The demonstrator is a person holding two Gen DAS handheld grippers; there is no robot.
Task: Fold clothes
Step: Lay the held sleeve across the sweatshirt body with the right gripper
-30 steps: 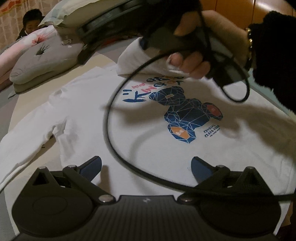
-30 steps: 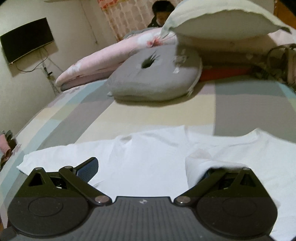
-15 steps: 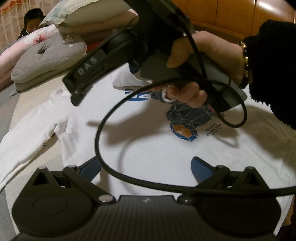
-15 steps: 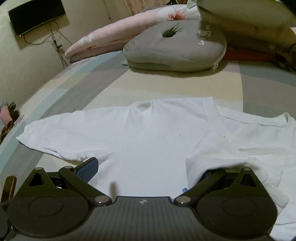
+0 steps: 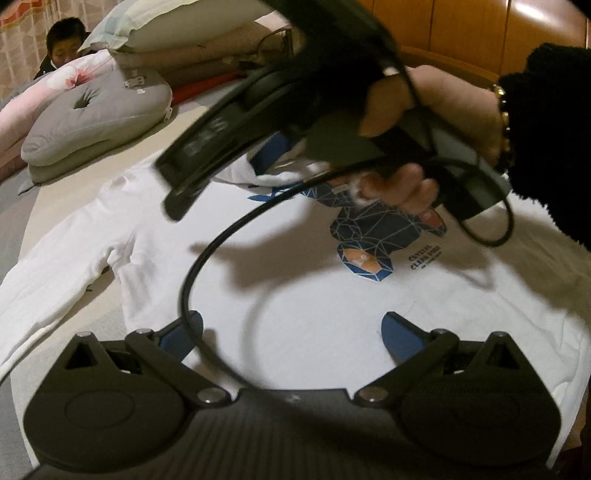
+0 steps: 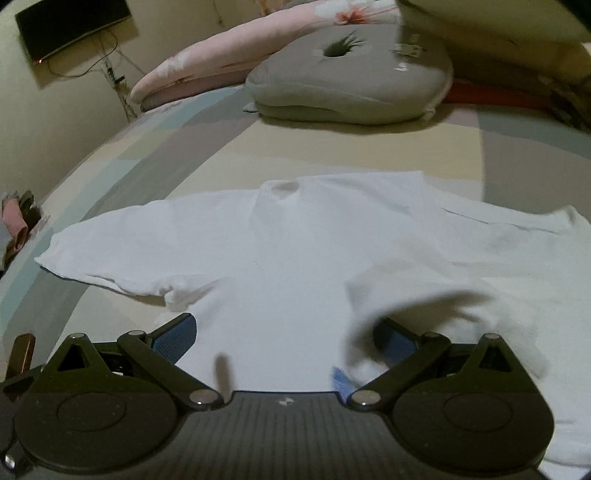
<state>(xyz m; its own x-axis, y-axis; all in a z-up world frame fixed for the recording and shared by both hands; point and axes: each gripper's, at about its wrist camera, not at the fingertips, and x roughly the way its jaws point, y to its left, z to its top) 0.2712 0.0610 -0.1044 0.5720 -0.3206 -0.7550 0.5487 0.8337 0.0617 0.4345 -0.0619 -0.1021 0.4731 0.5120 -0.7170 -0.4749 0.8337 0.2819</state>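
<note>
While the white shirt (image 5: 280,295) lies spread face up on the bed (image 6: 155,155), its blue bear print (image 5: 373,236) showing, the left tool (image 5: 291,328) hangs over the lower part of it with its blue-padded fingers wide apart and nothing between them. A black cable (image 5: 192,273) loops across this view in front of the left finger and over the shirt. The right tool (image 6: 284,339), held by a hand (image 5: 417,122) in a black fuzzy sleeve (image 5: 554,140), crosses the upper part of the left view and hides the shirt's neck area and part of the print. From its own camera, its fingers stand wide apart; a blurred fold of white cloth (image 6: 376,310) drapes over the right finger, and I cannot tell whether it is caught there or only resting. One sleeve (image 6: 122,251) stretches out flat to the left. Beyond the shirt sit a grey cushion (image 6: 351,81) with a hole in it and a pink floral pillow (image 6: 236,51). A dark screen (image 6: 70,26) hangs on the wall, and a person (image 5: 66,44) is behind the pillows.
</note>
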